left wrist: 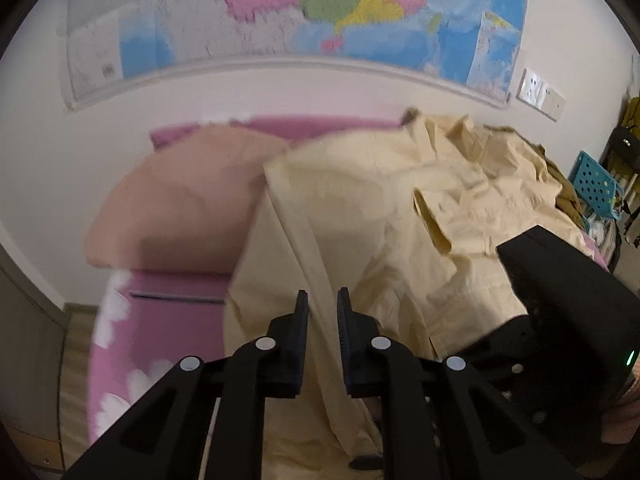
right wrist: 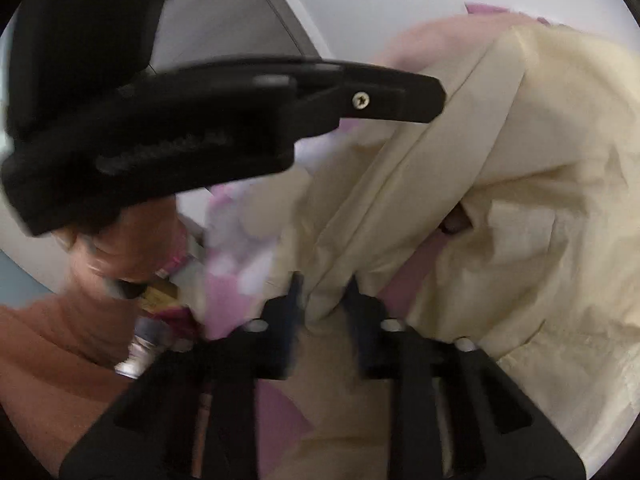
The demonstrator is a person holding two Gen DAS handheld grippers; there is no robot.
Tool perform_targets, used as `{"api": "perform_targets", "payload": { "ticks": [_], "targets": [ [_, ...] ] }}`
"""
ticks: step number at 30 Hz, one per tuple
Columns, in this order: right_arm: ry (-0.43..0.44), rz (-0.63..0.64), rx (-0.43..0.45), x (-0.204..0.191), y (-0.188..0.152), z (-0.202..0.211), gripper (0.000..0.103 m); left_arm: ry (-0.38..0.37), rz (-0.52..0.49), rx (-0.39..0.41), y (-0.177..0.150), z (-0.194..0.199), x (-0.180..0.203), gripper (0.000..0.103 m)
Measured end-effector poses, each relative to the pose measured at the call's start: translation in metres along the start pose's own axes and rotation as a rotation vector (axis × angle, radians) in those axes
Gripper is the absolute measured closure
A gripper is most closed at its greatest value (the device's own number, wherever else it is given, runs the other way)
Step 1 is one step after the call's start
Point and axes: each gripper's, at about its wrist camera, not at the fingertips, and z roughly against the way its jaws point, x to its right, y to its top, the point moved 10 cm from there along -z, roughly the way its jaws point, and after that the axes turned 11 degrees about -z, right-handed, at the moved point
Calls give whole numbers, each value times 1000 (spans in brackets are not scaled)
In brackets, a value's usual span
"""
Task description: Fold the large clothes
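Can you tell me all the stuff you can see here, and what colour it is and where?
shirt: one, cream, spread on the bed, held by both grippers
pillow: one, peach, at the head of the bed
bedsheet: one, pink with white flowers, under the shirt
map: one, many colours, on the wall
sockets: two plates, white, wall at right
basket: one, blue, far right
left hand-held gripper: black, pinching a shirt fold
right hand-held gripper: black, pinching shirt cloth

Cream garment (left wrist: 360, 216) matt creased woven cloth, left gripper (left wrist: 322, 312) matt black plastic, pink floral bedsheet (left wrist: 160, 332) ahead soft cloth, wall map (left wrist: 280, 20) glossy paper
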Motion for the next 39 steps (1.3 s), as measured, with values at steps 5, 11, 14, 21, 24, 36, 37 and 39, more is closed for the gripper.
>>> {"api": "perform_targets", "payload": {
  "ticks": [5, 11, 14, 21, 24, 36, 37, 39],
  "targets": [
    [86, 70, 210, -35, 44, 115, 95, 45, -7, 305, 51, 85, -15, 46],
    [-217, 157, 384, -17, 52, 269, 95, 35, -24, 439, 84, 128, -4, 38],
    [-401, 137, 411, 22, 32, 320, 95, -4, -67, 368, 82, 94, 20, 38],
    [-738, -117, 324, 159, -48, 354, 97, -43, -154, 95, 57, -23, 69, 38],
    [-754, -258, 258, 212, -81, 332, 95, -56, -205, 24, 47, -58, 89, 38],
    [-570, -44, 371, 160, 23, 268, 34, -142, -173, -26, 33, -90, 107, 38],
    [-563, -10, 348, 158, 41, 245, 34, -145, -171, -26, 35, -91, 111, 38],
    [-522, 10, 311, 157, 71, 207, 35, -143, -170, -28, 35, -92, 113, 38]
  ]
}}
